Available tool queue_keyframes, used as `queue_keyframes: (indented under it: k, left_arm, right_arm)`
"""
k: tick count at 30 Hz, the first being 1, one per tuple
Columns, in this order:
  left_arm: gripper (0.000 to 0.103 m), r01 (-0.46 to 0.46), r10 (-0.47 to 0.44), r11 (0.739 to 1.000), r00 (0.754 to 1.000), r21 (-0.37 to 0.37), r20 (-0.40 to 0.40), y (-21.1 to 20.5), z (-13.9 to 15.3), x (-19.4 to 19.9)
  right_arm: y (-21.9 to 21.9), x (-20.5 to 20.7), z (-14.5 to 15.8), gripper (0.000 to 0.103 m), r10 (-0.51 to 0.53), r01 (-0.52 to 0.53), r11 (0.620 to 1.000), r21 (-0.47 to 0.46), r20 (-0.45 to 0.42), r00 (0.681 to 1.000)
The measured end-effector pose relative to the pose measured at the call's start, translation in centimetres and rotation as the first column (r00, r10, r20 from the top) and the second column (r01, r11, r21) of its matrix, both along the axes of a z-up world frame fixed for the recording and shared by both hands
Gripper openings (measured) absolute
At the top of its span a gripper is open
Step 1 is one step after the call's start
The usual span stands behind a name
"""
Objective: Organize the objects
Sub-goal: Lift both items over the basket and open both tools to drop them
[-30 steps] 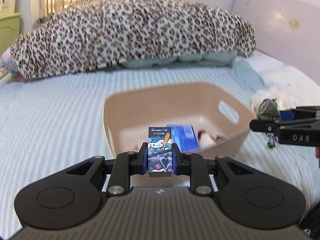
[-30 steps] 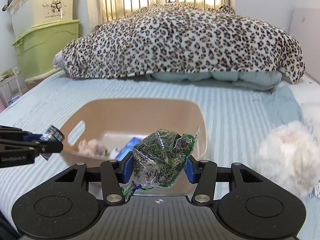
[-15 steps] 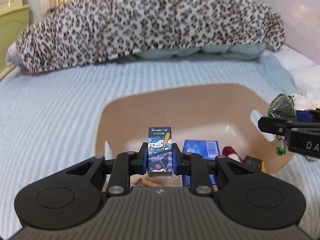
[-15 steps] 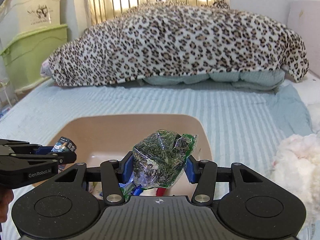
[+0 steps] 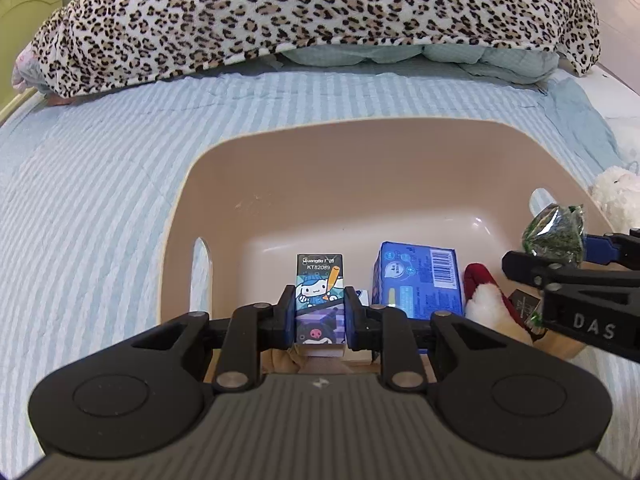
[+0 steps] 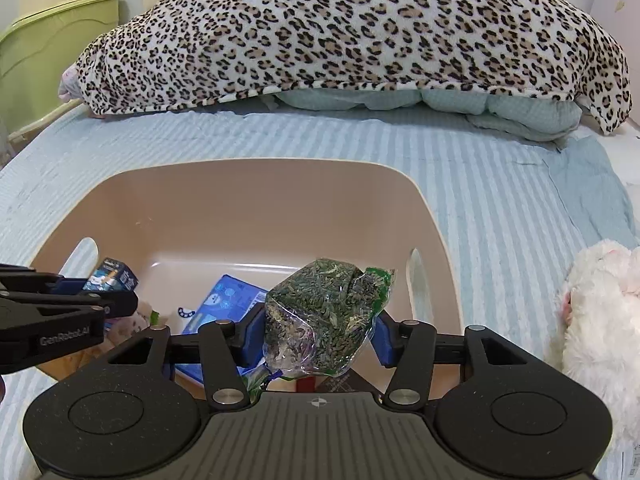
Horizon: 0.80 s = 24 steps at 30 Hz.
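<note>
My left gripper (image 5: 319, 295) holds a small cartoon-printed box (image 5: 320, 276) upright over the near end of the beige basket (image 5: 360, 124). Its jaws are opening, and the pads still touch the box's sides. My right gripper (image 6: 320, 314) hangs over the same basket (image 6: 256, 166) with a clear bag of dried green herbs (image 6: 324, 304) between its blue pads. Those jaws are also opening, and the bag still sits between them. Each gripper shows in the other's view: the right gripper (image 5: 548, 250) with the bag (image 5: 554, 232), the left gripper (image 6: 104, 288) with the box (image 6: 114, 274).
Inside the basket lie a blue carton (image 5: 416, 276), a red-and-white plush piece (image 5: 480, 296) and other small items. A white plush toy (image 6: 600, 312) lies on the striped bedspread to the right. A leopard-print blanket (image 5: 320, 8) fills the far side; a green cabinet (image 6: 48, 40) stands at the left.
Both grippers have come forward and down over the basket, which now fills more of each view. The right jaws stand a little wider around the bag.
</note>
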<state>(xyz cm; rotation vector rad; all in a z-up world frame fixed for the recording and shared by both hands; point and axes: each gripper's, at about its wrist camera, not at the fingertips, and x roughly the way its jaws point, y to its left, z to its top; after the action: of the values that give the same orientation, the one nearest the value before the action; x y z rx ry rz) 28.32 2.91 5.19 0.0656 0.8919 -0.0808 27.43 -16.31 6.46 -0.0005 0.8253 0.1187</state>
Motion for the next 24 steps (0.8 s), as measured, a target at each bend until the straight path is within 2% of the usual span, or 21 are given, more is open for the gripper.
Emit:
queue_keyframes:
  k: [2,3,4,5,7,9,13,17,24]
  left_arm:
    - [0.043,0.004,-0.004,1.000,1.000,0.004,0.007,-0.2,0.5,-0.3]
    - [0.059,0.003,-0.003,1.000,1.000,0.004,0.014,-0.2,0.8,-0.5]
    - [0.069,-0.002,0.002,1.000,1.000,0.005,0.023,-0.3,1.1,-0.7]
    - [0.071,-0.008,0.008,1.000,0.999,0.008,0.033,-0.3,1.5,-1.0]
    - [0.072,-0.012,0.012,1.000,0.999,0.012,0.037,-0.4,1.9,-1.5]
    - [0.072,-0.014,0.014,1.000,0.999,0.016,0.033,-0.4,2.4,-2.0]
    - [0.072,-0.018,0.017,1.000,0.999,0.023,0.041,-0.2,3.3,-3.5]
    - [0.072,-0.020,0.020,1.000,0.999,0.010,0.037,0.0,4.3,-5.3]
    - [0.072,-0.021,0.021,1.000,0.998,0.005,0.061,0.2,5.8,-9.0]
  right_arm:
    - [-0.1,-0.2,0.3,0.062,0.001,-0.001,1.000,-0.001,0.000,1.000]
    - [-0.2,-0.4,0.5,0.065,0.003,-0.003,1.000,0.001,0.003,1.000]
    - [-0.2,-0.7,0.8,0.068,0.004,-0.004,1.000,-0.001,0.011,1.000]
    - [-0.3,-1.1,1.1,0.071,0.005,-0.005,1.000,-0.003,0.022,1.000]
    - [-0.4,-1.8,1.9,0.078,0.008,-0.008,1.000,-0.001,0.040,0.999]
    - [-0.7,-2.4,2.7,0.080,0.008,-0.008,1.000,0.006,0.046,0.999]
    - [-1.2,-4.1,4.3,0.090,0.001,-0.002,1.000,0.002,0.053,0.999]
    - [-1.5,-6.3,5.7,0.090,0.013,-0.011,1.000,-0.022,0.086,0.996]
    - [-1.9,-9.9,7.7,0.091,0.005,-0.004,1.000,-0.013,0.106,0.994]
